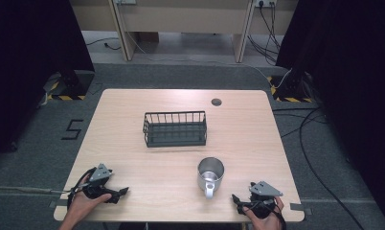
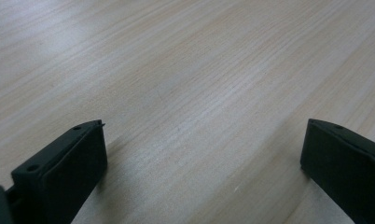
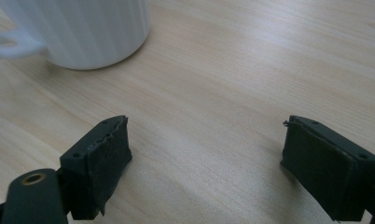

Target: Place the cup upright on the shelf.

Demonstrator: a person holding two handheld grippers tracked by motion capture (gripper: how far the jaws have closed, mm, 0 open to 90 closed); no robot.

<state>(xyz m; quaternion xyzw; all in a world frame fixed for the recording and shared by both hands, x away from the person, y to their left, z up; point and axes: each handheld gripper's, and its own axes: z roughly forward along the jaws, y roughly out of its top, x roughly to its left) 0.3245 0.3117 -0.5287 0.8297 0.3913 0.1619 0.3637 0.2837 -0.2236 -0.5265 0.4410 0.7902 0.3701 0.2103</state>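
Pale wood-grain laminate, matte, with fine streaks running lengthwise: the table (image 1: 133,110), rectangular with rounded corners, a small dark round grommet (image 1: 216,101) set near its far edge.

Item: wire basket (image 1: 175,128), dark metal, rectangular, thin upright bars forming the walls, solid dark floor. It stands at the table's middle, well apart from both my hands.

Item: mug (image 1: 210,174), cylindrical, upright, open at the top, with a shiny metallic inside seen from the high view. In my right gripper view its outer wall (image 3: 87,28) reads white and faintly ribbed with vertical lines. Its white loop handle (image 1: 209,190) points toward my edge of the table. The mug stands near my side, right of centre, between basket and my right gripper, touching neither.

Item: my left gripper (image 1: 125,191), black, grey three-cornered plate on top, held low at the near left corner in my left hand (image 1: 85,201). Jaws spread wide, blocky and flat-faced, bare wood between them (image 2: 195,149).

Item: my right gripper (image 1: 234,197), same build, in my right hand (image 1: 267,215) at the near right edge. Jaws wide apart, their inner faces dark and slightly rough-edged, nothing between them (image 3: 206,154); the mug sits just ahead to one side.
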